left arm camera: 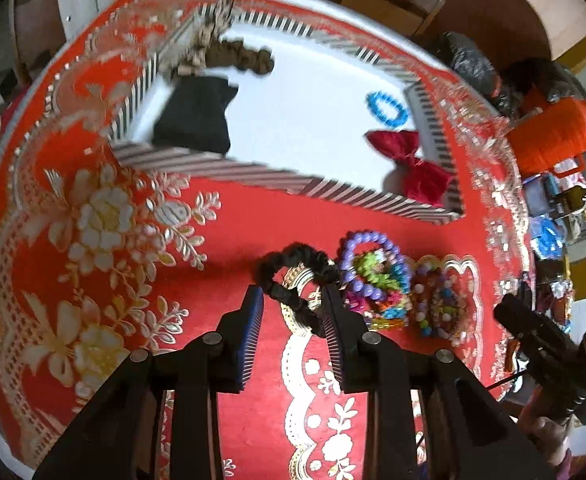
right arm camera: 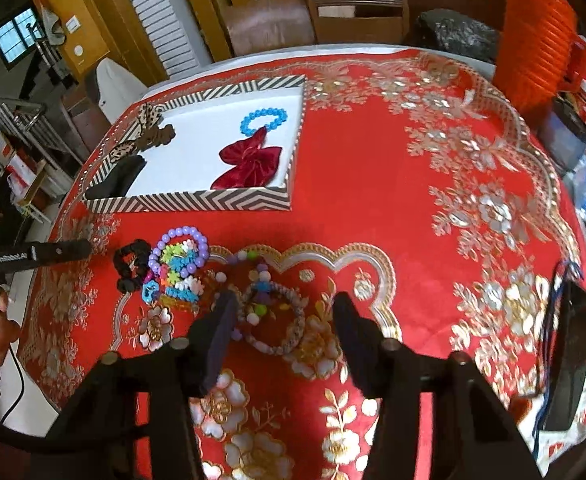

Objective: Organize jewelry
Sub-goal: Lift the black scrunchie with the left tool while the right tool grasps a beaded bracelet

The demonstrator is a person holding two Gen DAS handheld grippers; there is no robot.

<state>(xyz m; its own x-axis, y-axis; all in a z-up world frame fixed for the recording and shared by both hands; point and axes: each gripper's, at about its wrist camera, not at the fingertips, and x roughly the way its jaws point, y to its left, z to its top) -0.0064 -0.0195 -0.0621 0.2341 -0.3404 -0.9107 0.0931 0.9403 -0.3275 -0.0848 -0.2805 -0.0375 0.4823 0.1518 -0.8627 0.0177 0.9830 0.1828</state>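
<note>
Your left gripper (left arm camera: 293, 312) hangs just above the black scrunchie (left arm camera: 293, 276), its jaws standing moderately wide with the near arc of the scrunchie between them and nothing gripped yet, as far as the left view shows. To take it cleanly, come down until both pads bracket that near arc, keep clear of the purple bead bracelet (left arm camera: 367, 264) lying just beside it at three o'clock, and close only once the fabric sits fully between the pads, or you will likely drag the colourful pile along. Then carry it to the striped tray (right arm camera: 197, 202) at twelve o'clock, where a blue bead bracelet (right arm camera: 263, 120), a red velvet bow (right arm camera: 249, 164) and a dark pouch (left arm camera: 197, 116) already lie; the bare white floor in its middle looks the safest place to drop. Your right gripper (right arm camera: 283, 320) waits with jaws wide and empty over a braided bracelet (right arm camera: 281, 328) in the loose heap, so keep it out of the left one's path. The red embroidered tablecloth (right arm camera: 373, 200) is busy and likely grippy, so lift rather than slide. Around the table stand a wooden chair (right arm camera: 357, 12) at twelve o'clock and an orange spool of thread (left arm camera: 549, 132) at two o'clock.
</note>
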